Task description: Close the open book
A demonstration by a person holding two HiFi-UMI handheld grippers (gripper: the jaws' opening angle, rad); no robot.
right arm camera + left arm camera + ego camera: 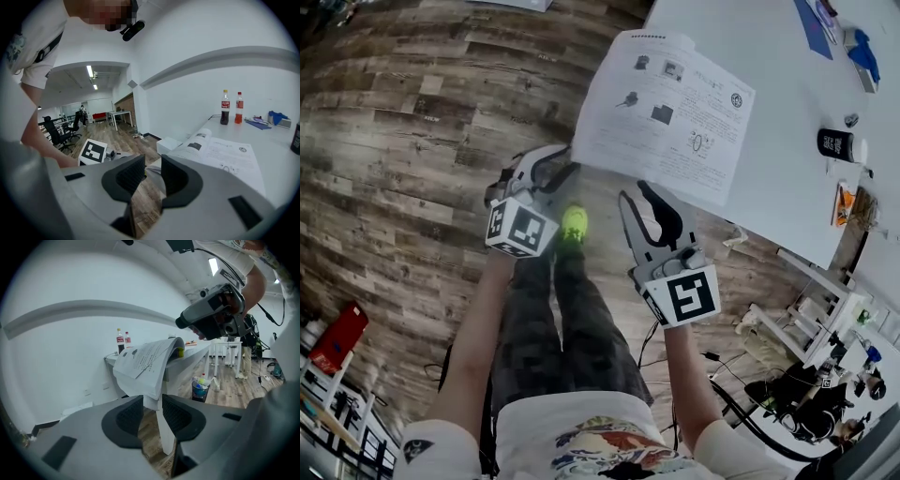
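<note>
The left gripper [561, 171] seems to pinch the left pages of the open book [675, 112], while the right gripper [639, 194] waits spread and empty beside it, so folding those pages across likely comes next.

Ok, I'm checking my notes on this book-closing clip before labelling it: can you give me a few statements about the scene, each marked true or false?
The book lies open. True.
The book lies wholly on the table. False: part of it overhangs the edge, above the wooden floor.
A corner of the book sits between the jaws of the left gripper. True.
The right gripper holds a bottle. False: its jaws stand apart with nothing held; the bottles stand far back on the table.
</note>
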